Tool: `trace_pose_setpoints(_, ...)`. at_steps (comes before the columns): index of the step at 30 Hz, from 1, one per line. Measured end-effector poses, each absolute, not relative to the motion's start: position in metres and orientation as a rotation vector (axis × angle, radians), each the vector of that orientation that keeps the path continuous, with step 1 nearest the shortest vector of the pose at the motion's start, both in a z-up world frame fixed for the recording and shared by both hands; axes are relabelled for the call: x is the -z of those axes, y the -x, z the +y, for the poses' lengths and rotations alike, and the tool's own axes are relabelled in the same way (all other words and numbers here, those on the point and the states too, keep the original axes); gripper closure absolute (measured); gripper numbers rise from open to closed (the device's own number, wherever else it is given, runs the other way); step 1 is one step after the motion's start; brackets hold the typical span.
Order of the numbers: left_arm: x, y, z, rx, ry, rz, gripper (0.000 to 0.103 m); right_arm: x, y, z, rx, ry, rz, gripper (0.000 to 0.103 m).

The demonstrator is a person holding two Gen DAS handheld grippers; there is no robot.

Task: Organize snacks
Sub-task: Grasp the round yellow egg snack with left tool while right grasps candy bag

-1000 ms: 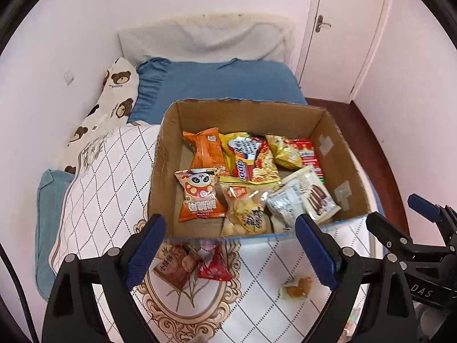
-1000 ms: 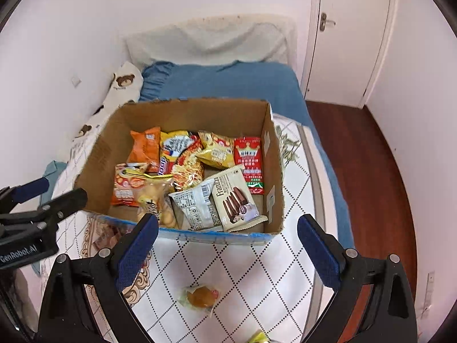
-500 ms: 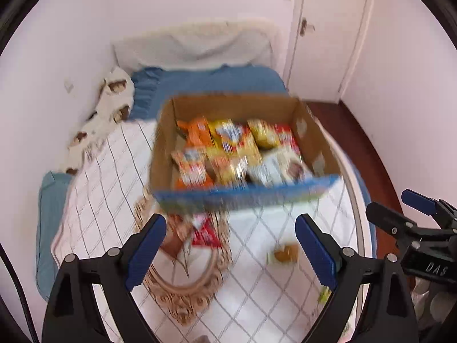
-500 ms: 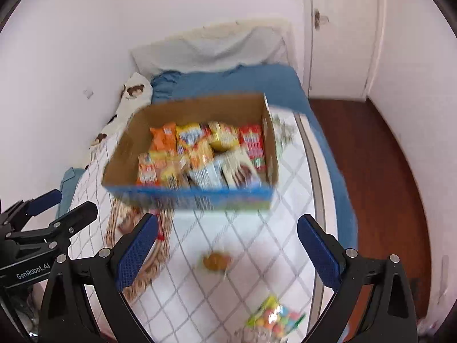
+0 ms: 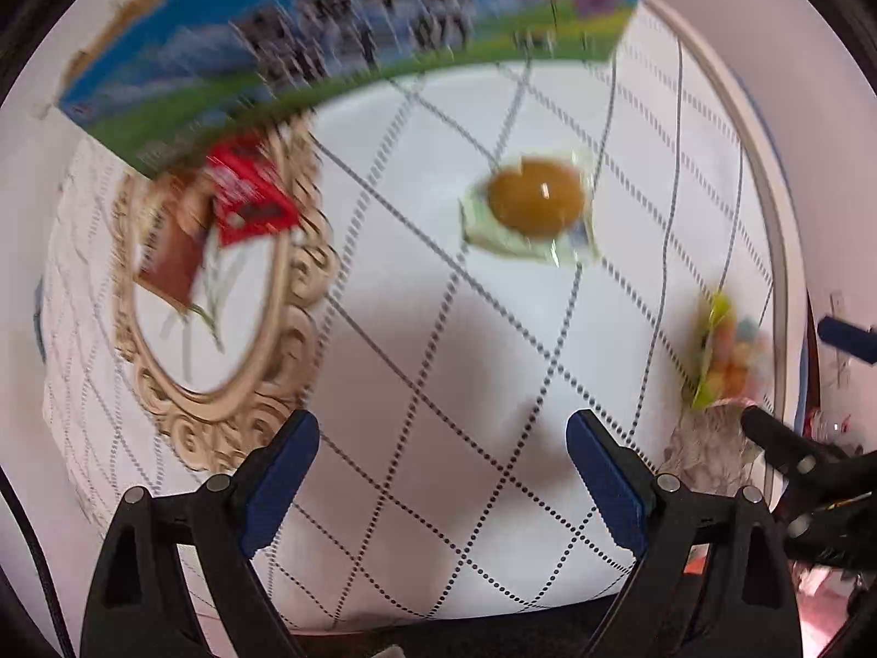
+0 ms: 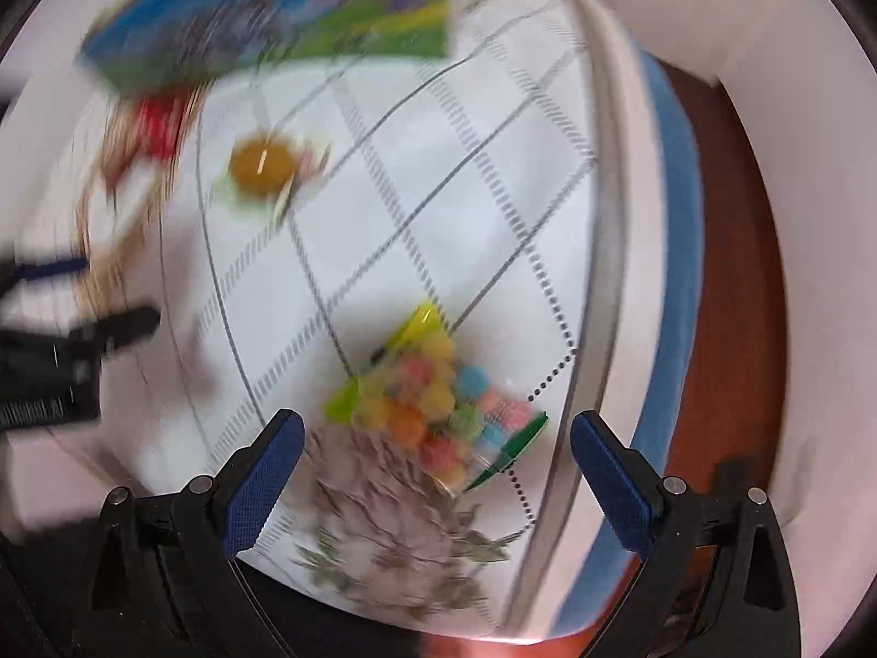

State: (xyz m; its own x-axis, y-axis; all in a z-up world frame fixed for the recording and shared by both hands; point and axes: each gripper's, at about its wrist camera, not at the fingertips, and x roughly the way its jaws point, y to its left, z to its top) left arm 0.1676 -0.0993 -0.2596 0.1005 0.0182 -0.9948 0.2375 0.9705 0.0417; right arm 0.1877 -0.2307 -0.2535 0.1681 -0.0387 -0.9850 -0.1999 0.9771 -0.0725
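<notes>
Both grippers point down at a white quilt with a diamond pattern. My left gripper (image 5: pixel 443 438) is open over bare quilt, with a clear-wrapped brown bun (image 5: pixel 534 198) lying beyond its fingertips. A red packet (image 5: pixel 246 194) and a brown packet (image 5: pixel 178 257) lie to the left, close under the snack box's printed blue and green side (image 5: pixel 356 38). My right gripper (image 6: pixel 436 441) is open just above a bag of colourful candy balls (image 6: pixel 438 411). The bun (image 6: pixel 263 167) and box (image 6: pixel 285 11) show blurred at the upper left there.
The quilt's right edge (image 6: pixel 603 274) drops to a blue sheet (image 6: pixel 679 219) and a wooden floor (image 6: pixel 745 274). A gold scroll-frame print (image 5: pixel 219 417) marks the quilt at the left. Each gripper shows at the edge of the other's view.
Both grippers have dropped low over the quilt and tipped down. The box has slid to the top of both views, its inside no longer seen. The candy bag now lies under the right gripper.
</notes>
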Motion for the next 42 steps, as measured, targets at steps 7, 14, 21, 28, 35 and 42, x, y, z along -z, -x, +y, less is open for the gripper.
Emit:
trace_pose_setpoints(7, 0.265, -0.174, -0.107, 0.15, -0.223, 1.474, 0.01, 0.284, -0.213, -0.257, -0.031, 0.147, 1.389, 0.022)
trace_pose_setpoints(14, 0.244, -0.198, -0.112, 0.139, -0.177, 1.445, 0.01, 0.27, -0.225, -0.303, -0.029, -0.216, 1.379, 0.022)
trace_pose_setpoints(21, 0.244, -0.226, -0.13, 0.194, -0.221, 1.46, 0.01, 0.289, -0.2, -0.307, -0.118, -0.215, 1.446, 0.037)
trace_pose_setpoints(28, 0.25, -0.244, -0.155, 0.242, -0.315, 1.479, 0.01, 0.293, -0.183, -0.283, -0.21, -0.041, 1.473, 0.035)
trace_pose_setpoints(35, 0.265, -0.266, -0.208, 0.292, -0.405, 1.509, 0.01, 0.307, -0.192, -0.283, -0.204, -0.163, 1.47, 0.035)
trace_pose_setpoints(42, 0.281, -0.271, -0.218, 0.3, -0.401, 1.504, 0.041, 0.311, -0.179, -0.261, -0.29, -0.054, 1.509, 0.034)
